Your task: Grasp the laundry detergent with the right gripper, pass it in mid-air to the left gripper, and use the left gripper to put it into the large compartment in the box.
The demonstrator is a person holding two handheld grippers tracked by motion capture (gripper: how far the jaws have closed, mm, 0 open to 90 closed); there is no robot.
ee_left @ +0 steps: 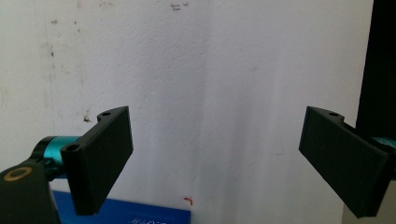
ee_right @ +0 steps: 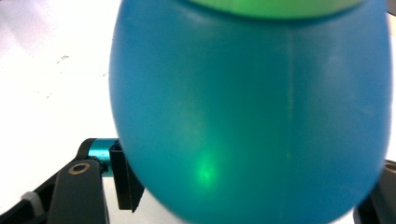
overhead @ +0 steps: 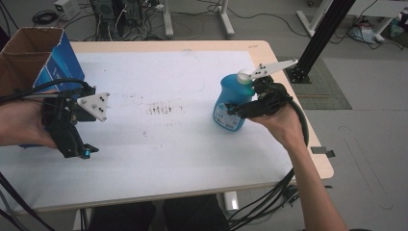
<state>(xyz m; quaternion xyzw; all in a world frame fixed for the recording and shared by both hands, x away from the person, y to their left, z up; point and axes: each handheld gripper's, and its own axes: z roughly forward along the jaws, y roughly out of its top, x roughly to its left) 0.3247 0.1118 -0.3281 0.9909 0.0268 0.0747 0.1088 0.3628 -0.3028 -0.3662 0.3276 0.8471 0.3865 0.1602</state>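
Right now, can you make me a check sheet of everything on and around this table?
Surface: white sheet over a wooden table, with dark smudges near the middle.
Job's things: blue bottle with a pale cap, upright at the right side.
Clutter: open cardboard box with blue printed sides at the far left corner.
Grippers: right gripper has its jaws around the blue bottle; left gripper is open over bare sheet, holding nothing.
Cables: black cable trails from the right gripper; more black cables run from the left one.
Surroundings: grey floor, black frame post, tangled wires and desk legs behind the table.
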